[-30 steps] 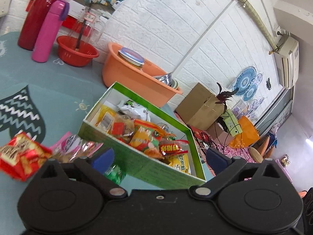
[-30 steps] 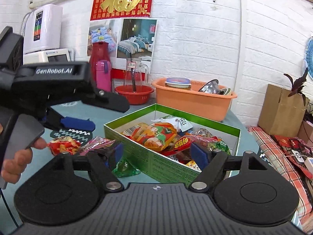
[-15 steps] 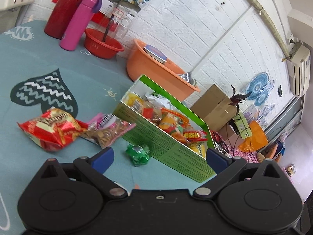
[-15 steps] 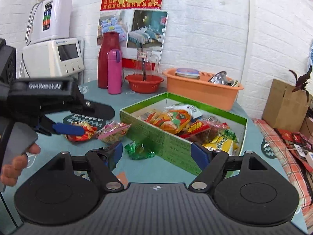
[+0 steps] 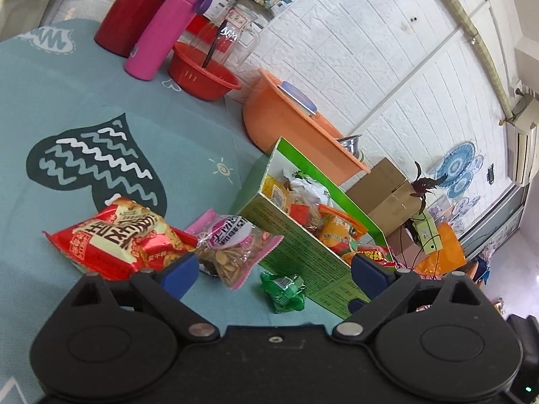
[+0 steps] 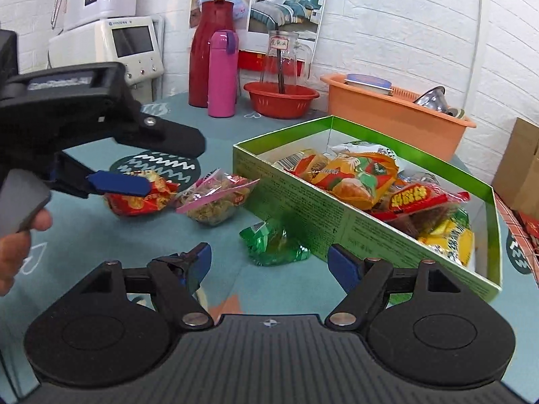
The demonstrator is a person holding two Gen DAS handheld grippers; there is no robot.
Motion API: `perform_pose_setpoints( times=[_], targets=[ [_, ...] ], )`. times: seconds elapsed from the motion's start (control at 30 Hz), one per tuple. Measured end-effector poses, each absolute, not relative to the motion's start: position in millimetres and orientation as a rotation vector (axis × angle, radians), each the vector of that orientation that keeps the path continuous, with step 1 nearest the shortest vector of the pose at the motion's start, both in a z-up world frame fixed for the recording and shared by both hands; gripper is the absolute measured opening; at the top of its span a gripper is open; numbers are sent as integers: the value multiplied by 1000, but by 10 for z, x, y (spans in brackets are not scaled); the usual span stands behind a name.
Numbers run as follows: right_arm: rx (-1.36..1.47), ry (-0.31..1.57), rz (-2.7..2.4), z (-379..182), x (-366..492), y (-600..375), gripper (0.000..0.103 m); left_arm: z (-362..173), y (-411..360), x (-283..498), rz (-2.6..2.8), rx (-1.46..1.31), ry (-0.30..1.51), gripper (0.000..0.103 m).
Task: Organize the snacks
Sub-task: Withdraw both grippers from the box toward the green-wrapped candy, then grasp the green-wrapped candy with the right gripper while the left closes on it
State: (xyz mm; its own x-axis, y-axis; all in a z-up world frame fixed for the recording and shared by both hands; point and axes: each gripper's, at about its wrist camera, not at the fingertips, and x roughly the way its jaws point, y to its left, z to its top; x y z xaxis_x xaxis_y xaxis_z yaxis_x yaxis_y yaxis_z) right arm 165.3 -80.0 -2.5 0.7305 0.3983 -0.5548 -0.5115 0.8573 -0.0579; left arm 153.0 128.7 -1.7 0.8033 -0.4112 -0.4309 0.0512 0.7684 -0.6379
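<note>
With both my left gripper (image 5: 269, 274) and right gripper (image 6: 269, 261) spread and empty, the green packet (image 6: 273, 242) lies touching the box (image 6: 305, 202) wall mid-tabletop, so I risk nudging the box when closing.

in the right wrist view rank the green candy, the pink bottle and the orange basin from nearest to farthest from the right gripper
1. Green candy, just ahead of the right gripper, beside the box.
2. Pink bottle, far left.
3. Orange basin, behind the box; close to the bottle's distance.

Left claw (image 5: 271, 272), right claw (image 6: 269, 264) agape
</note>
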Motion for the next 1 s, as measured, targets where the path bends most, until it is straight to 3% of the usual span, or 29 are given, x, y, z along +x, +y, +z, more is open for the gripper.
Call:
perform_pose_setpoints(
  times=[0.27, 0.3, 0.33, 0.47, 0.63, 0.67, 0.8, 1.0],
  targets=[
    [-242, 588, 491, -204, 1980, -609, 103, -15, 1487, 1460, -218, -699, 561, 103],
    [-251, 592, 493, -227, 1994, -604, 63, -31, 1499, 1466, -218, -708, 564, 103],
    [-254, 601, 497, -242, 2002, -612, 56, -46, 1511, 1471, -227, -718, 565, 103],
    [-216, 600, 522, -167, 1858, -791, 51, -39, 1416, 1488, -276, -678, 583, 103],
    [-205, 599, 591, -68, 1502, -1068, 57, -29, 949, 1526, -501, -560, 657, 103],
    [-209, 600, 596, -77, 1446, -1104, 61, -46, 829, 1539, -552, -543, 679, 103],
    [-224, 605, 583, -131, 1299, -1200, 95, -145, 428, 1570, -596, -446, 775, 103],
    [-200, 638, 571, -209, 1265, -1317, 95, -254, 255, 1623, -575, -424, 829, 103]
  ],
)
